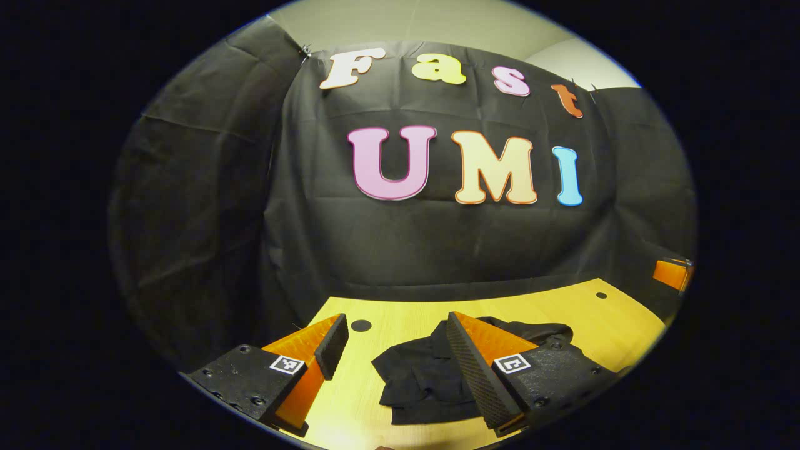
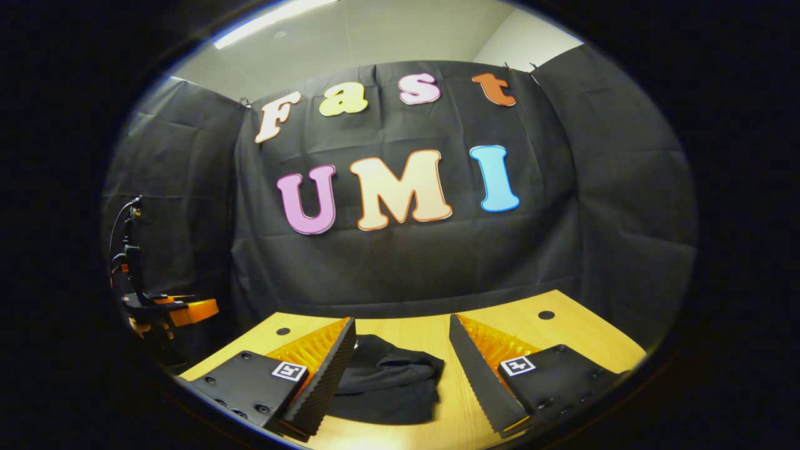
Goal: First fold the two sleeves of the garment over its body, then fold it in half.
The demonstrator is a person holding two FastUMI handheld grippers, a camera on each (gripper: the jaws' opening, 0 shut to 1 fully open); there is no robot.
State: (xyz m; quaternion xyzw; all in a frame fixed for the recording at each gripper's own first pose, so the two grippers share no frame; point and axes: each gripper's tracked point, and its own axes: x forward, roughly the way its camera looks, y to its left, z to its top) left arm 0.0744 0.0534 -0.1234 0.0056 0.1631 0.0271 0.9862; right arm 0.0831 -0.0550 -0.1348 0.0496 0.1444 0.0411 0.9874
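Note:
A black garment (image 1: 431, 375) lies crumpled on the wooden table (image 1: 600, 325). In the left gripper view my left gripper (image 1: 397, 334) hovers above the table with its jaws wide apart; the garment sits ahead, partly hidden behind the right-hand finger (image 1: 475, 369). In the right gripper view the same garment (image 2: 387, 384) rests bunched on the table (image 2: 500, 325) between the spread fingers of my right gripper (image 2: 403, 340), nearer the left-hand finger (image 2: 325, 381). Neither gripper holds any cloth.
The left gripper (image 2: 169, 309) and a cabled stand appear at the left edge of the right gripper view. An orange-bodied device (image 1: 672, 274) shows at the right edge of the left gripper view. Small dark holes (image 1: 360, 325) dot the tabletop.

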